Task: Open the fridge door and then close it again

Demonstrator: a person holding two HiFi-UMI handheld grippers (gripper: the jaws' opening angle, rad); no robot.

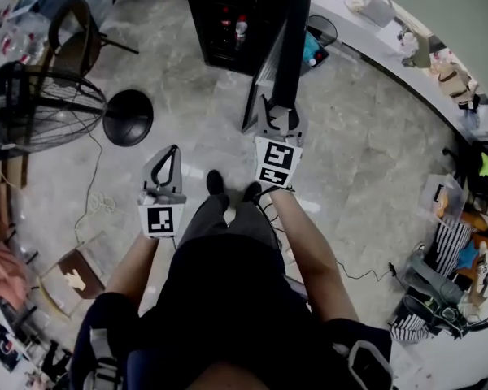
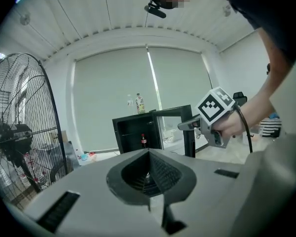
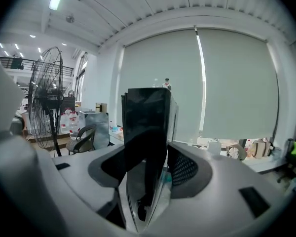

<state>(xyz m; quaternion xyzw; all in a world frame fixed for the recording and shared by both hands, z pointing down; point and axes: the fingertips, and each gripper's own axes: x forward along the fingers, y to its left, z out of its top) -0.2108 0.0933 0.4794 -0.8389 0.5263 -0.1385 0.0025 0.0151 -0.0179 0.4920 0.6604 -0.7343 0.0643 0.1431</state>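
Observation:
A small black fridge (image 1: 228, 23) stands on the floor ahead, and its door (image 1: 293, 39) is swung open toward me. My right gripper (image 1: 281, 112) is at the door's free edge with one finger on each side of it. In the right gripper view the dark door (image 3: 145, 132) fills the gap between the pads, so the right gripper (image 3: 147, 181) is shut on it. My left gripper (image 1: 172, 154) hangs to the left of the door, shut and holding nothing. The left gripper view shows the open fridge (image 2: 138, 132) with a bottle inside, and the right gripper (image 2: 187, 126) at the door.
A large standing fan (image 1: 32, 108) is at the left, with a round black base (image 1: 128, 117) on the floor near it. A chair (image 1: 77, 35) is behind the fan. A long counter (image 1: 390, 39) curves along the right, with clutter (image 1: 455, 218) and a cable (image 1: 358, 275) below it.

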